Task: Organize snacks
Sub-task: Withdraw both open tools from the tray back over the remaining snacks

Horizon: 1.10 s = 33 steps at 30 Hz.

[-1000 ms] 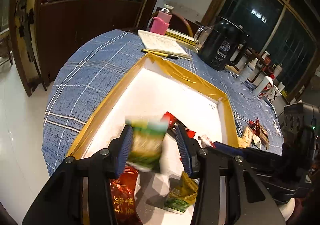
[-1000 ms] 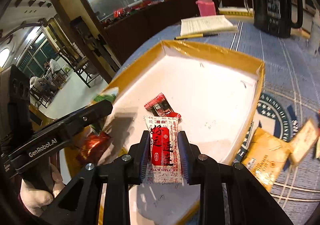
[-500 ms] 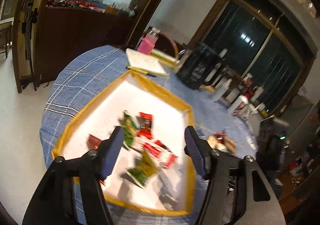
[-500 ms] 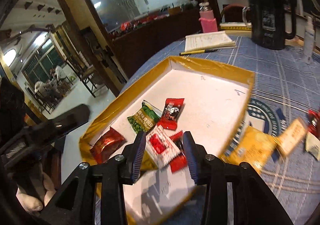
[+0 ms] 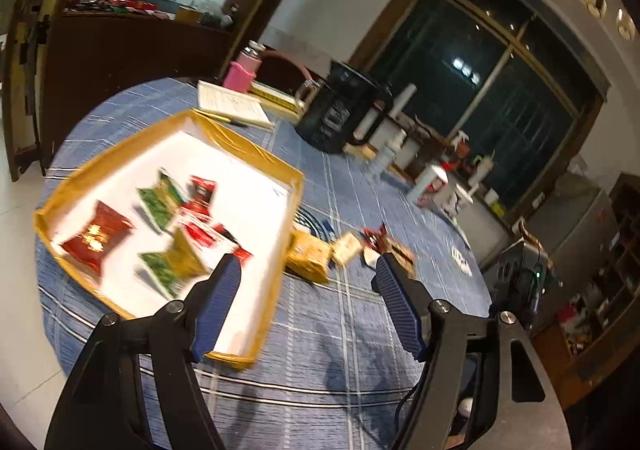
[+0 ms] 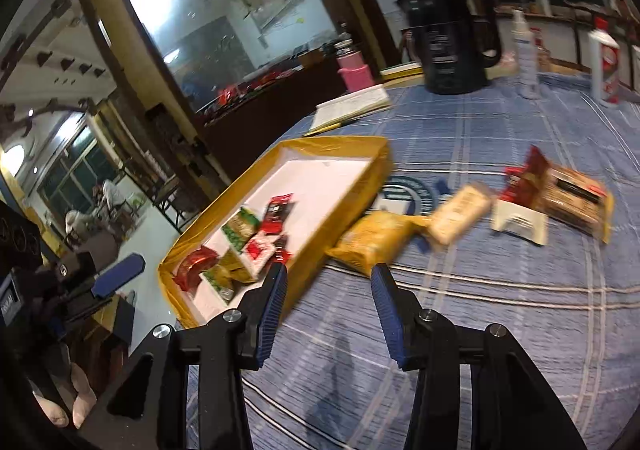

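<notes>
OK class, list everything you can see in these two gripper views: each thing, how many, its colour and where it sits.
Tray: one, yellow rim, white floor, on the tablecloth.
Packets in tray: about six, red, green and gold, at its near end.
Loose packets: about five, yellow, cream, white, red and brown, on the cloth beside the tray.
Tablecloth: one, blue check, over the round table.
Kettle: one, black, far side.
Notebook: one, white, beyond the tray, a pencil beside it.
Pink flask: one, behind the notebook.
Bottles and cups: several, mostly white, far right edge.
Left gripper: black, blue pads, jaws opening, nothing between them.
Right gripper: the same, opening, empty.
</notes>
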Each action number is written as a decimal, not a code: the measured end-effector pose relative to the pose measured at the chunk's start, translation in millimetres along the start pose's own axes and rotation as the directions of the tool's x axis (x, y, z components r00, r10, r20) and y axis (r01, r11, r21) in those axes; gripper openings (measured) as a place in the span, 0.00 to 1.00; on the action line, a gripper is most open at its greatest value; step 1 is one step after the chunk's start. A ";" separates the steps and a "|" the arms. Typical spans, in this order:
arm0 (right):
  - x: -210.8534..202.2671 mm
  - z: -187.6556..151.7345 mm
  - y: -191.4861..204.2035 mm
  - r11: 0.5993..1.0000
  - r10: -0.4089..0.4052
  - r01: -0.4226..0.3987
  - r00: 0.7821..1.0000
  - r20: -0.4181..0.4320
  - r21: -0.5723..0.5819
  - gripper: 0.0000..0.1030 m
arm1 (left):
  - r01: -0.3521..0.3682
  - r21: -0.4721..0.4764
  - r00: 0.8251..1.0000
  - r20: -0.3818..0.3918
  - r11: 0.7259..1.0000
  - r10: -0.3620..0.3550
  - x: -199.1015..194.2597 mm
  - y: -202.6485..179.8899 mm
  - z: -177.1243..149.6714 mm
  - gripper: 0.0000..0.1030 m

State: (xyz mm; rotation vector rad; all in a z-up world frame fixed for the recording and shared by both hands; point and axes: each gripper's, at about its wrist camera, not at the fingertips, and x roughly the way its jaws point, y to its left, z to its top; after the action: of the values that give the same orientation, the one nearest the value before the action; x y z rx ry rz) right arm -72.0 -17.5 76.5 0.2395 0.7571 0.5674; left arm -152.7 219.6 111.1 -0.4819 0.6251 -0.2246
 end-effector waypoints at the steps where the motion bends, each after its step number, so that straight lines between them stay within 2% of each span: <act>1: -4.8 0.2 -10.4 1.000 -0.003 0.003 1.000 0.009 0.017 0.45 | 0.000 0.011 1.000 -0.009 1.000 0.000 3.7 -6.1 -1.1 0.68; 11: -25.0 -1.0 -73.8 0.992 -0.031 0.027 0.999 0.036 0.123 0.46 | 0.016 0.082 0.995 -0.096 0.996 -0.008 38.2 -47.3 -13.5 0.68; 25: -31.8 0.4 -110.0 0.980 -0.063 0.053 0.997 0.047 0.192 0.47 | 0.015 0.077 0.986 -0.164 0.997 -0.002 65.4 -50.0 -20.4 0.68; 29: -40.3 10.7 -130.0 0.969 -0.113 0.096 0.992 0.063 0.227 0.47 | 0.012 0.070 0.986 -0.166 0.997 -0.001 66.3 -44.4 -19.2 0.68; 33: -39.0 27.1 -152.8 0.955 -0.199 0.185 0.979 0.042 0.231 0.56 | 0.009 0.046 0.987 -0.163 0.999 -0.001 70.5 -32.8 -17.1 0.68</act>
State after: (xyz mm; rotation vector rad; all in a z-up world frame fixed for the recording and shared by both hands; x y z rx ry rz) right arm -15.0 -165.7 57.0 0.3883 0.7719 0.2869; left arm -109.2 160.8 79.6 -0.4230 0.7767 -0.2845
